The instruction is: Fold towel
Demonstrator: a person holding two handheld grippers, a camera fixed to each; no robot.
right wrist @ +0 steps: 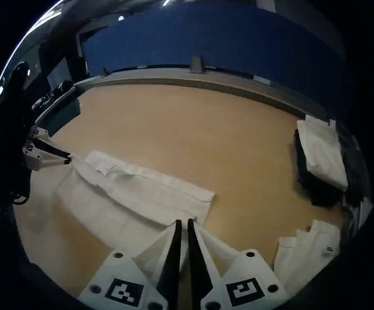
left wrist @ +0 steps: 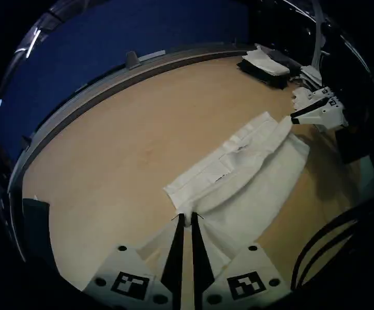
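A white towel [left wrist: 249, 170] lies partly folded along its length on the wooden table [left wrist: 135, 134]. In the left gripper view my left gripper [left wrist: 187, 217] is shut on the towel's near corner. At the towel's far end my right gripper [left wrist: 294, 120] pinches the other corner. In the right gripper view the towel [right wrist: 145, 194] stretches from my right gripper [right wrist: 182, 222], shut on its near corner, out to the left gripper [right wrist: 68, 160] at the far left. One long edge is doubled over the rest of the cloth.
A pile of folded white and dark cloths [right wrist: 321, 155] sits at the table's right side, also seen as the pile [left wrist: 264, 64] at the back. Another white cloth [right wrist: 305, 248] lies near it. A blue partition [right wrist: 212, 41] runs behind the table. Black cables [left wrist: 321, 243] hang close by.
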